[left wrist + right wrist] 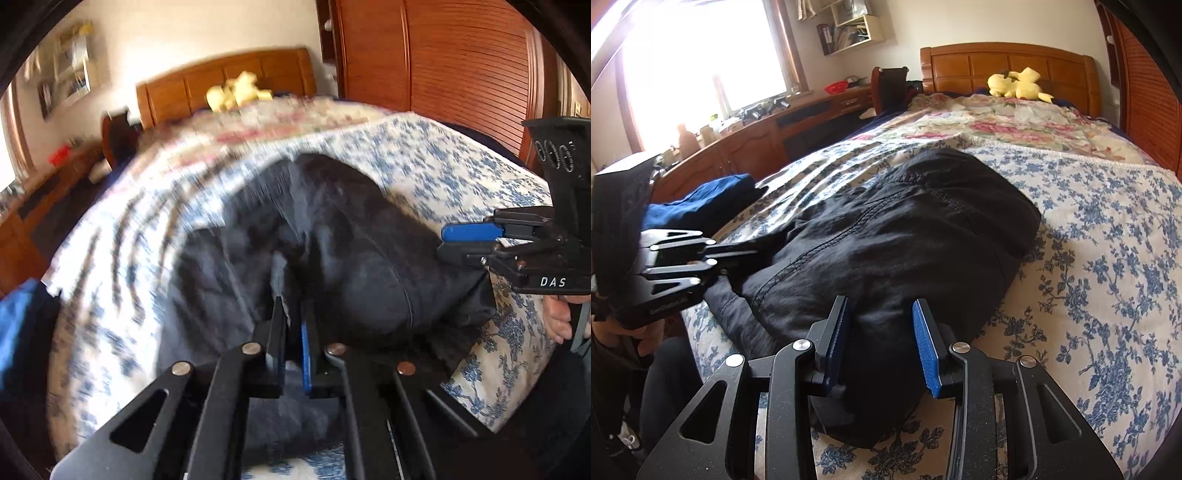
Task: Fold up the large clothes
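Observation:
A large dark grey-black garment [894,229] lies bunched and partly folded on the blue-flowered bedspread [1108,258]. My left gripper [293,317] is shut on a fold of the garment [369,280] at its near edge; it also shows at the left of the right wrist view [738,264]. My right gripper [881,332] is open, its blue pads on either side of the garment's near end, just above the cloth. In the left wrist view the right gripper [448,242] shows at the right edge over the garment's side.
A blue garment [701,201] lies at the bed's left edge. A yellow plush toy [1015,85] sits by the wooden headboard [997,62]. A wooden desk [750,144] runs along the left under the window. A wooden wardrobe [461,66] stands on the right.

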Tool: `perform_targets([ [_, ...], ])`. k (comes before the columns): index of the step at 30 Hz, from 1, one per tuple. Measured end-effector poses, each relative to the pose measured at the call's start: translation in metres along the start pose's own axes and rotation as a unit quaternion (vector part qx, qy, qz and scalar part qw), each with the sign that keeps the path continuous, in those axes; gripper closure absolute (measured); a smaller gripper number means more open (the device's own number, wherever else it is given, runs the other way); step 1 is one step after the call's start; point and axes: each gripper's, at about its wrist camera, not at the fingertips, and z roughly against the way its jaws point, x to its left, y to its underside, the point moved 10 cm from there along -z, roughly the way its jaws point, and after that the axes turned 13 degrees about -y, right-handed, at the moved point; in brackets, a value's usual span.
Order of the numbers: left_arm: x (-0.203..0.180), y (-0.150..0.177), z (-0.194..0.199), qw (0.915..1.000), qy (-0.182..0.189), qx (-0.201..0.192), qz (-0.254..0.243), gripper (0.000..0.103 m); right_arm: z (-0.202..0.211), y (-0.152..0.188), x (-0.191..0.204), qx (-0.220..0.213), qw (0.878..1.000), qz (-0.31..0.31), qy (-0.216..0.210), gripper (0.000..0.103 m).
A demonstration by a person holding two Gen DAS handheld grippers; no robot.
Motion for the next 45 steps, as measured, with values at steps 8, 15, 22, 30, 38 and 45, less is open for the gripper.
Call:
perform_targets([
  [8, 0.071, -0.016, 0.056, 0.9947, -0.062, -0.068, 0.047, 0.099, 0.003, -0.016, 0.028, -0.015, 0.999, 0.027, -0.026, 0.087],
  [15, 0.125, 0.062, 0.027, 0.9931, -0.083, 0.008, 0.083, 0.099, -0.037, -0.008, 0.079, 0.021, 0.995, 0.063, -0.075, 0.09],
  [22, 0.122, 0.1, 0.001, 0.9908, -0.086, 0.044, 0.095, 0.099, -0.072, 0.02, 0.09, 0.091, 0.99, 0.084, -0.063, 0.09],
  [30, 0.123, 0.099, 0.011, 0.9893, -0.092, 0.045, 0.104, 0.093, -0.073, 0.022, 0.084, 0.09, 0.991, 0.078, -0.068, 0.09],
  [38, 0.114, 0.104, 0.037, 0.9918, -0.083, 0.032, 0.092, 0.07, -0.07, 0.021, 0.085, 0.082, 0.991, 0.076, -0.071, 0.09],
  [45, 0.105, 0.12, 0.037, 0.9923, -0.07, 0.048, 0.09, 0.064, -0.068, 0.022, 0.085, 0.078, 0.991, 0.081, -0.066, 0.09],
])
